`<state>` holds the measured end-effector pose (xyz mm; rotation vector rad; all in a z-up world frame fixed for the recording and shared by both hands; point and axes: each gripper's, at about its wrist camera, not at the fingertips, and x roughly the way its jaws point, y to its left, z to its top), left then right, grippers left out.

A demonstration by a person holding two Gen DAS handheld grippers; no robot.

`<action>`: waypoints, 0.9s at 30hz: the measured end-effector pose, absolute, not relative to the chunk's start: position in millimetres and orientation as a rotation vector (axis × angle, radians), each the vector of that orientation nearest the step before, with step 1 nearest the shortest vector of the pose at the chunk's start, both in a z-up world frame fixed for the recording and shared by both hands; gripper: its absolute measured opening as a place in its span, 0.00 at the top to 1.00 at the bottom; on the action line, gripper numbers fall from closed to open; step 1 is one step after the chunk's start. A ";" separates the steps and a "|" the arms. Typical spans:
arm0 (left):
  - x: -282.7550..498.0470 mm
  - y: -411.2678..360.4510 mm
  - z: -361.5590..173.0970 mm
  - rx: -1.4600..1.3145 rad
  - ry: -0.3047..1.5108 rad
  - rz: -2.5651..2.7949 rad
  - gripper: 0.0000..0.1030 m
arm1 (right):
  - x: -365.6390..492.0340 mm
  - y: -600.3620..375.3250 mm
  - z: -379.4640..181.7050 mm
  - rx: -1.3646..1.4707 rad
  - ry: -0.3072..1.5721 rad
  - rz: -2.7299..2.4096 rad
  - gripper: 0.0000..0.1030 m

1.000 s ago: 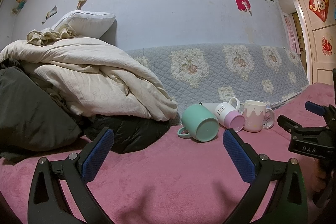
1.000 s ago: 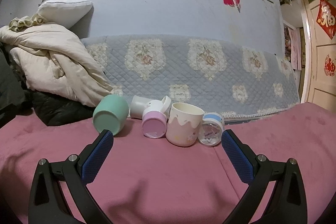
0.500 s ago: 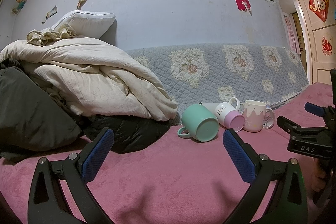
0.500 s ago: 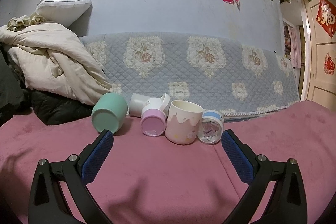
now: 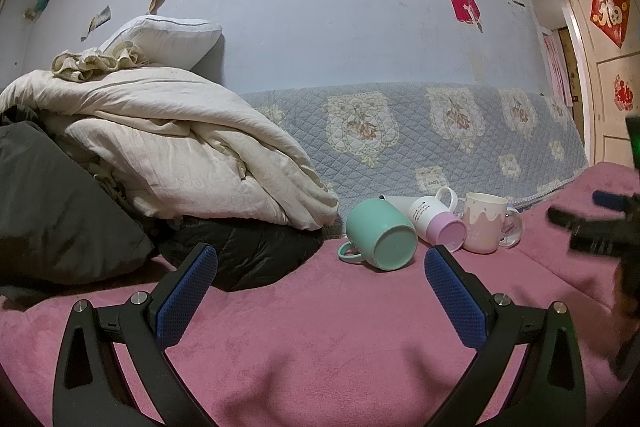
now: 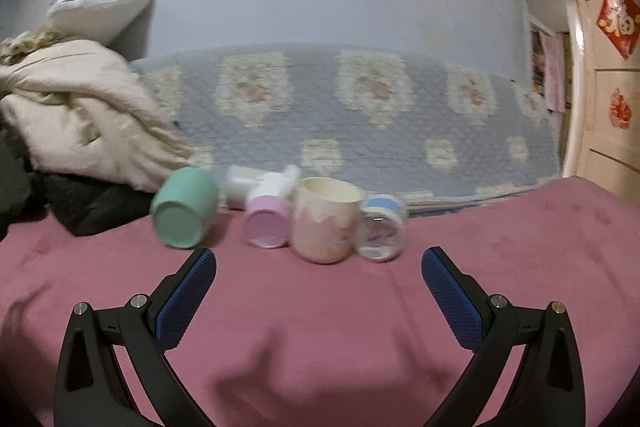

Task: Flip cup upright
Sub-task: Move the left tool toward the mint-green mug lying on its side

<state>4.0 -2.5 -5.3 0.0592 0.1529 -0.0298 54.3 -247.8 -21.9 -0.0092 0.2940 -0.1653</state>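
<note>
On pink blanket [image 6: 320, 327]: four cups in a row.
Green cup [image 6: 184, 213]: on its side, base toward camera.
Cream mug [image 6: 326, 219]: upright.
Left gripper [image 5: 320, 275]: wide, empty.
Right gripper [image 6: 319, 273]: wide, empty.

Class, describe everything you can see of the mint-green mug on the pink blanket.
The mint-green mug is one plain matte colour, ceramic by its look. It lies on its side on the pink blanket, its flat round base facing the cameras and its mouth turned away, so the inside is hidden. Its loop handle sits low on the left, against the blanket. It is leftmost in the row of cups, beside the white-and-lilac cup; whether they touch is unclear. No gripper holds it.
</note>
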 end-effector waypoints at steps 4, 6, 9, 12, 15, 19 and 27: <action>3.4 -1.3 -6.3 0.052 0.158 -0.032 0.00 | 72.4 -309.2 1.6 0.163 0.424 -0.194 0.00; 3.3 -1.8 -6.4 0.056 0.160 -0.032 0.00 | 81.4 -337.1 6.4 0.257 0.472 -0.182 0.00; 5.3 -4.9 -6.4 0.070 0.174 -0.031 0.00 | 102.8 -364.4 11.5 0.362 0.524 -0.116 0.00; 8.8 -9.6 -7.3 0.090 0.197 -0.033 0.00 | 139.1 -362.4 17.9 0.336 0.553 -0.026 0.00; 9.5 -12.1 -7.8 0.099 0.210 -0.036 0.00 | 181.1 -340.7 12.0 0.277 0.620 -0.012 0.00; 13.0 -10.9 -6.5 0.090 0.229 -0.047 0.00 | 221.6 -313.0 -11.0 0.264 0.724 0.022 0.00; 19.9 -8.2 -8.0 0.072 0.269 -0.060 0.00 | 224.6 -245.4 -11.2 0.223 0.702 0.189 0.00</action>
